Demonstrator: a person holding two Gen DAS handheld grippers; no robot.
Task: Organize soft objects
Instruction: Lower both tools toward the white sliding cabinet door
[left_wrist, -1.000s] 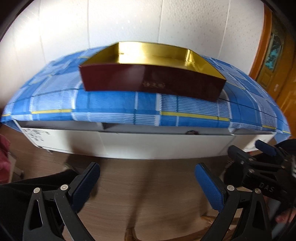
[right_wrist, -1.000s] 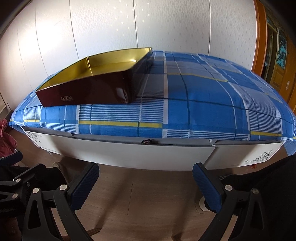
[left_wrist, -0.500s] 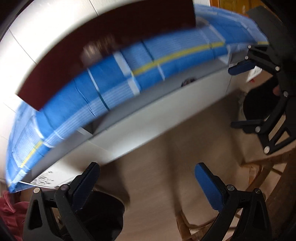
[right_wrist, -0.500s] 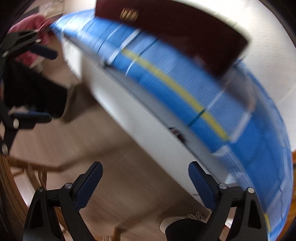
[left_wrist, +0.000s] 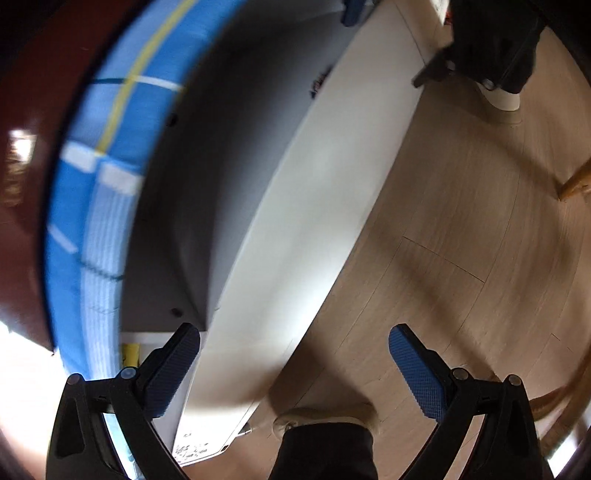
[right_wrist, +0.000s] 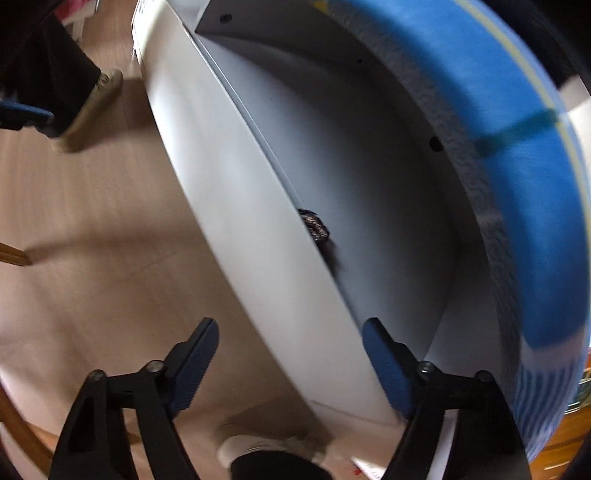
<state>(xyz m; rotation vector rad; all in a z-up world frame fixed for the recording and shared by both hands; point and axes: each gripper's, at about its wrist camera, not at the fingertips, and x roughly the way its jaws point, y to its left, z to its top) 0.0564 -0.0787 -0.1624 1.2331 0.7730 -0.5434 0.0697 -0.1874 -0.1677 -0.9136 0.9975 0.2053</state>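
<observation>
Now both tongs point down over the wooden floor (left_wrist: 443, 221) beside the white drawer (right_wrist: 236, 229). Left tongs (left_wrist: 295, 369) gape wide and empty; right tongs (right_wrist: 291, 362) are closing, with nothing gripped between them.

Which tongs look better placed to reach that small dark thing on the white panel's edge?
Right, probably. The small dark thing lies just ahead of the right tongs, whose jaws are closing, empty; from the left tongs it looks far off.
</observation>
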